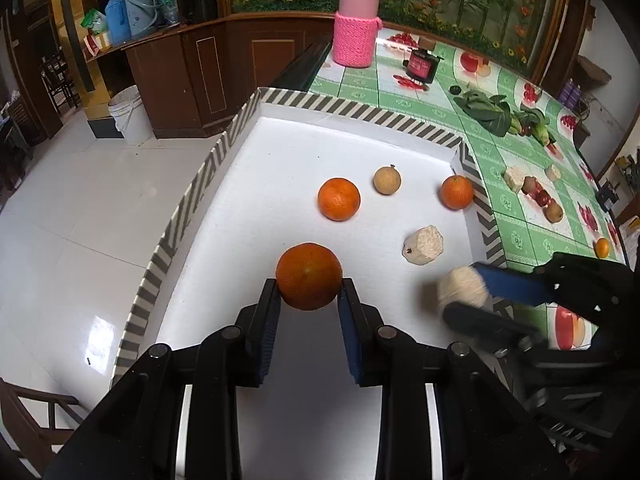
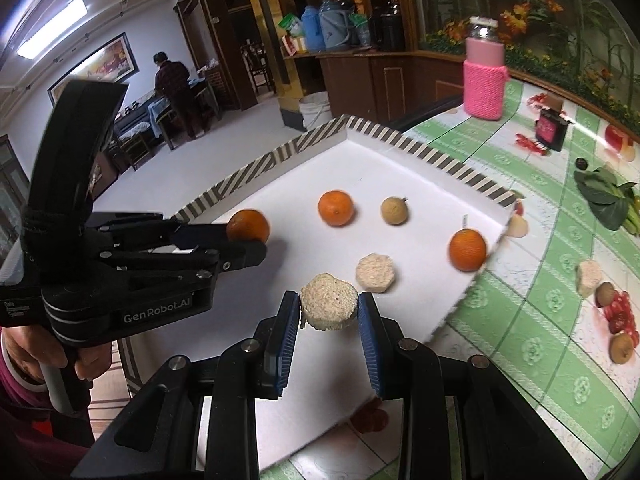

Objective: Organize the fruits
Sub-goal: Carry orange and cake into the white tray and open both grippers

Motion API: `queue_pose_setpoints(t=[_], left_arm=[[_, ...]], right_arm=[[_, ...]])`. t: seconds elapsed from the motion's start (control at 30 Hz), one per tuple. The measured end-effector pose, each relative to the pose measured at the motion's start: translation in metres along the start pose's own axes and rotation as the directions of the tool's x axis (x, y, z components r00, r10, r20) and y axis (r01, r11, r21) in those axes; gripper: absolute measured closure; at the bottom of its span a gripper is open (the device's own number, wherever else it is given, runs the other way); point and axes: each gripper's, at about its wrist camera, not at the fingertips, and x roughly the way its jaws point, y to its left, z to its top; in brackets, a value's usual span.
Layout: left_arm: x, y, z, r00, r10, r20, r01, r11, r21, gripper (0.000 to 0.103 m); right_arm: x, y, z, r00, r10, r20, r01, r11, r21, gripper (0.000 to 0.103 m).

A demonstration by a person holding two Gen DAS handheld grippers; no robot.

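A table with a green and white checked cloth (image 1: pixel 516 236) carries a large white tray (image 1: pixel 304 152) with a grey striped rim. Behind the tray stands a jar in a pink knitted cover (image 1: pixel 355 36), and beside it a small dark box (image 1: pixel 422 66). Leafy greens (image 1: pixel 486 110) lie on the cloth to the right of the tray.

The left gripper (image 1: pixel 309 292) is over the near part of the tray, and its blue pads grip an orange (image 1: pixel 309 276) from both sides. The right gripper (image 2: pixel 329 310) is also over the tray, and its fingers are closed on a pale rough fruit piece (image 2: pixel 329 301).

On the tray floor lie a second orange (image 1: pixel 339 199), a third orange (image 1: pixel 457 192) touching the right rim, a small brown longan (image 1: pixel 387 180) between them, and another pale piece (image 1: pixel 423 245) nearer to the grippers. More pale pieces and longans (image 2: pixel 604 294) lie on the cloth outside the tray.
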Motion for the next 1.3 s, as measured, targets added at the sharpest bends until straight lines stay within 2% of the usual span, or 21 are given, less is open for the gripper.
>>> queue_pose_setpoints(t=[0.17,0.3,0.5,0.53,0.57,0.63,0.7,0.8,0.9,0.97,1.03,1.3], left_arm=[[0.008,-0.004,0.002,1.000,-0.001,-0.021,0.001,1.000,0.009,0.076],[0.010,-0.006,0.004,1.000,0.004,-0.023,-0.004,1.000,0.010,0.076],[0.019,-0.006,0.004,0.999,0.015,-0.048,-0.015,1.000,0.004,0.076],[0.020,-0.006,0.004,0.999,0.016,-0.051,-0.016,1.000,0.003,0.076],[0.020,-0.005,0.004,0.999,0.019,-0.051,-0.019,1.000,-0.001,0.076],[0.020,-0.001,0.004,0.999,0.011,-0.053,-0.012,1.000,-0.020,0.076],[0.020,0.002,0.004,0.999,0.007,-0.054,-0.009,0.999,-0.035,0.075],[0.020,0.002,0.003,0.998,0.010,-0.055,-0.012,0.999,-0.038,0.074],[0.017,0.000,0.003,0.999,0.026,-0.042,-0.028,0.999,-0.034,0.064],[0.012,-0.001,0.003,0.999,0.037,-0.017,-0.038,0.999,-0.032,0.052],[0.007,-0.003,0.005,0.999,0.051,0.001,-0.051,0.998,-0.029,0.048],[-0.006,-0.021,0.009,0.999,0.023,0.036,-0.023,1.000,-0.016,0.047]], right_arm=[[0.023,-0.001,0.002,0.998,-0.027,-0.051,0.026,1.000,-0.009,0.073],[0.034,-0.005,0.007,0.996,-0.066,-0.055,0.064,0.998,-0.023,0.073],[0.038,-0.007,0.006,0.997,-0.064,-0.042,0.063,0.998,-0.028,0.071],[0.038,-0.008,0.005,0.998,-0.058,-0.036,0.057,0.998,-0.024,0.069],[0.037,-0.008,0.005,0.998,-0.060,-0.030,0.060,0.998,-0.021,0.062],[0.031,-0.009,0.004,0.998,-0.054,-0.012,0.054,0.999,-0.008,0.055],[0.024,-0.011,0.004,0.999,-0.053,0.005,0.053,0.999,0.012,0.040],[0.011,-0.014,0.002,0.998,-0.052,0.023,0.051,0.998,0.030,0.035],[0.000,-0.015,0.000,0.997,-0.070,0.034,0.069,0.997,0.027,0.035],[-0.010,-0.018,-0.004,0.996,-0.075,0.050,0.073,0.997,0.030,0.035],[-0.019,-0.022,-0.006,0.995,-0.082,0.059,0.079,0.996,0.045,0.035],[-0.052,-0.046,-0.019,0.987,-0.133,0.095,0.123,0.987,0.104,0.033]])
